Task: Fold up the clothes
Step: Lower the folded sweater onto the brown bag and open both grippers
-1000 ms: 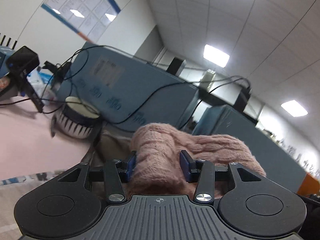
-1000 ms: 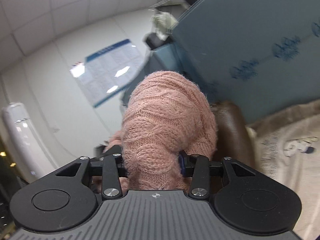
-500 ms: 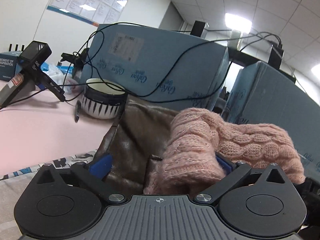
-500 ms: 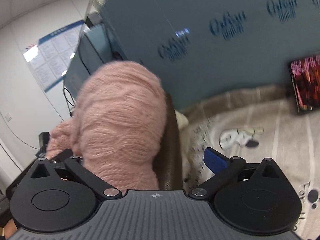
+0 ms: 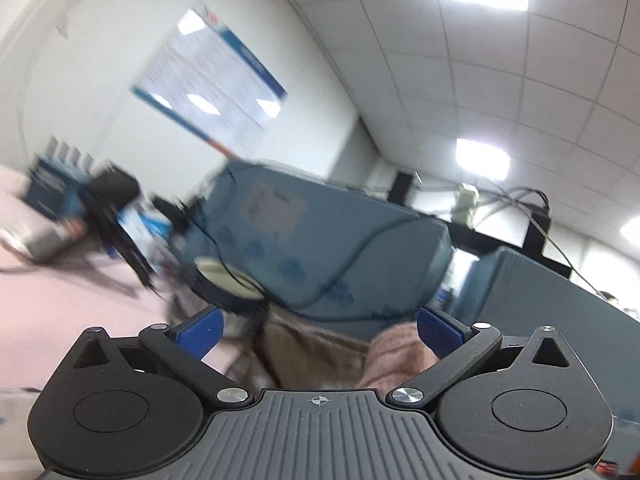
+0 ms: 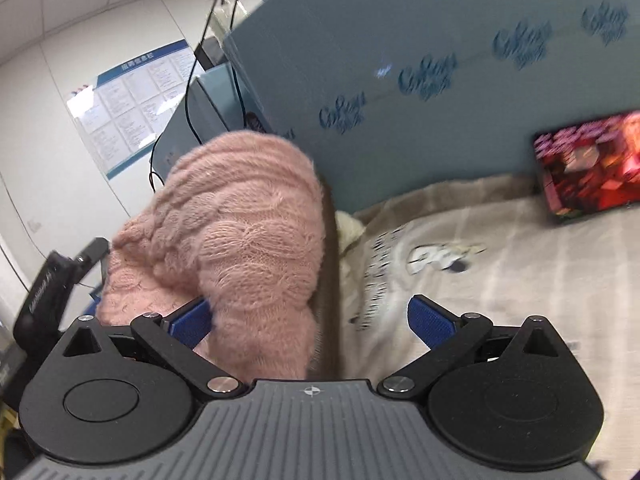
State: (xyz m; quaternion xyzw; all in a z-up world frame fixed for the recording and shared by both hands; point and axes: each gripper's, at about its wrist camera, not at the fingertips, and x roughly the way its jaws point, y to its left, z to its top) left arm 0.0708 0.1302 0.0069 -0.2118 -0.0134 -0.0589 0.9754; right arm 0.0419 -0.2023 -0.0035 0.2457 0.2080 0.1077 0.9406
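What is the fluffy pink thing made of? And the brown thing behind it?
The pink sweater looks like soft knitted wool or a wool-like yarn: you can see twisted cable stitches and a fuzzy halo. The brown garment looks like smooth leather or imitation leather, dark with a slight sheen; which one can't be told.

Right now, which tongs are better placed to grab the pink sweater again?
Probably the right tongs: open, with the pink sweater bulking against their left pad. The left tongs, also open, see only its edge low down.
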